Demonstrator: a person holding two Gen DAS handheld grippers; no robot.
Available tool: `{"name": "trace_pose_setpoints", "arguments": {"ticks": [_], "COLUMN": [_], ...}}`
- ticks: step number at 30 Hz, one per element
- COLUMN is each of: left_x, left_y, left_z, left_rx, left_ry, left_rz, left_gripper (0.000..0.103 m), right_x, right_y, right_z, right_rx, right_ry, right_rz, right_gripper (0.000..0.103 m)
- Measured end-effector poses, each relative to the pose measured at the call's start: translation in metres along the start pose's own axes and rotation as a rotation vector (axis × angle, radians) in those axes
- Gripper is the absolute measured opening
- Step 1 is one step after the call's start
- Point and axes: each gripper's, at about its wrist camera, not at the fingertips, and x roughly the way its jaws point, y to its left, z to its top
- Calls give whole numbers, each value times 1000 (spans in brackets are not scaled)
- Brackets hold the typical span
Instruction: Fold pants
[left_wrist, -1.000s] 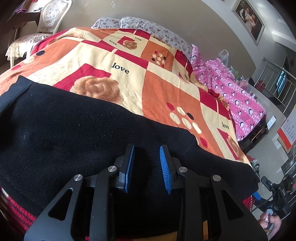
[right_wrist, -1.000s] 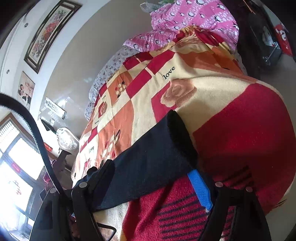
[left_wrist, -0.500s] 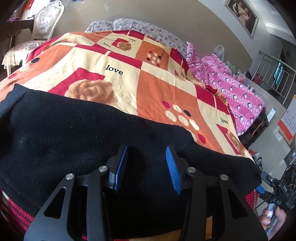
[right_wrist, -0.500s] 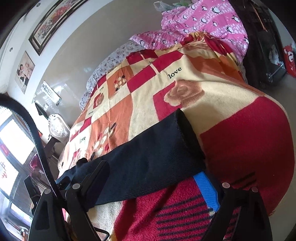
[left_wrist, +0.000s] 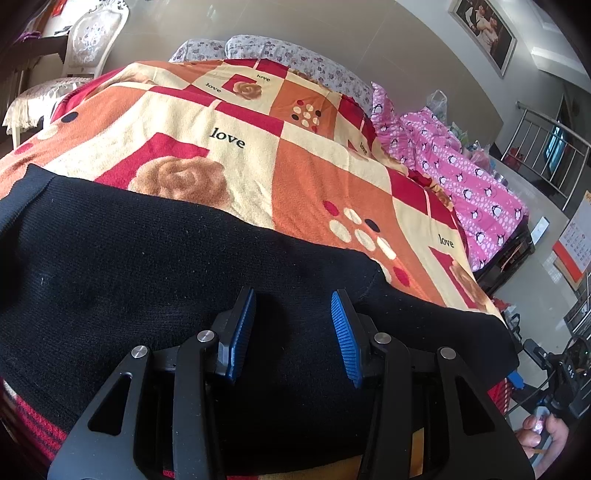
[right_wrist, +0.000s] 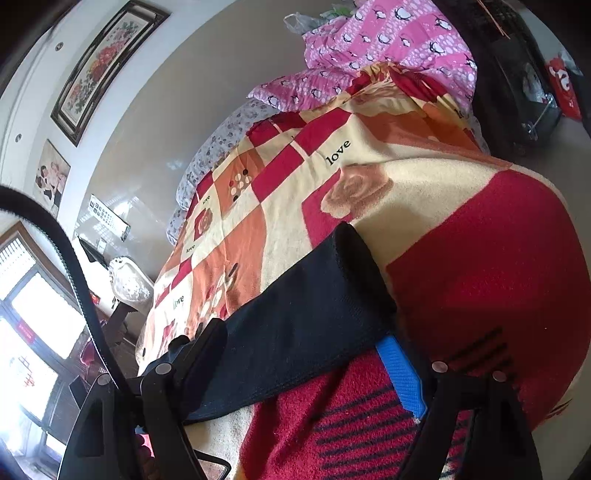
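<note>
A bright patchwork blanket (left_wrist: 303, 177) covers the bed, and black pants (left_wrist: 129, 280) lie stretched across its near edge. The left gripper (left_wrist: 293, 332) hangs over them, blue pads apart and empty. The right gripper (right_wrist: 306, 365) straddles one cuff (right_wrist: 354, 273), its jaws closing but not yet pressing it.

Two wrist fisheyes, both low and close over the bed

Left view looks up the blanket (left_wrist: 314, 177) toward the headboard wall, black pants (left_wrist: 147, 280) filling the lower frame; right view is rolled sideways, same blanket (right_wrist: 369, 166) and pants (right_wrist: 303, 317) shared, wall upper left
</note>
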Motion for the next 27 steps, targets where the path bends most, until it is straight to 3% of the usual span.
{"name": "trace_pose_setpoints", "arguments": {"ticks": [4, 8, 10, 11, 14, 16, 18, 20, 21, 23, 25, 27], "left_x": [-1, 0, 1, 1, 2, 3, 2, 2, 3, 2, 3, 3], "left_y": [-2, -8, -9, -9, -10, -10, -9, -9, -9, -9, -9, -9], "left_z": [-2, -3, -4, -3, -4, -4, -3, -3, -3, -3, -3, -3], "left_rx": [1, 30, 35, 33, 32, 39, 39, 39, 37, 31, 28, 34], "left_ry": [-5, -11, -14, -15, -16, -15, -16, -15, -15, -15, -16, -16], "left_rz": [-1, 21, 31, 31, 19, 23, 25, 23, 20, 14, 12, 16], "left_gripper": [42, 44, 44, 44, 48, 49, 49, 49, 49, 49, 49, 49], "right_x": [-3, -8, -15, -23, -49, -48, -32, 3, 20, 49, 83, 95], "right_y": [-6, -2, 2, 4, 14, 32, 58, 85, 93, 97, 84, 80], "right_z": [2, -6, -6, -4, 14, 29, 37, 33, 28, 19, 15, 18], "right_rx": [37, -22, -72, -94, -188, -306, -438, -576, -621, -670, -645, -653], "right_ry": [19, 57, 79, 52, -147, -155, -44, 210, 308, 382, 512, 485], "right_rz": [33, 17, -75, -184, -440, -437, -311, -170, -156, -230, -270, -284], "right_gripper": [80, 80, 66, 66, 66, 66, 66, 66, 66, 66, 67, 68]}}
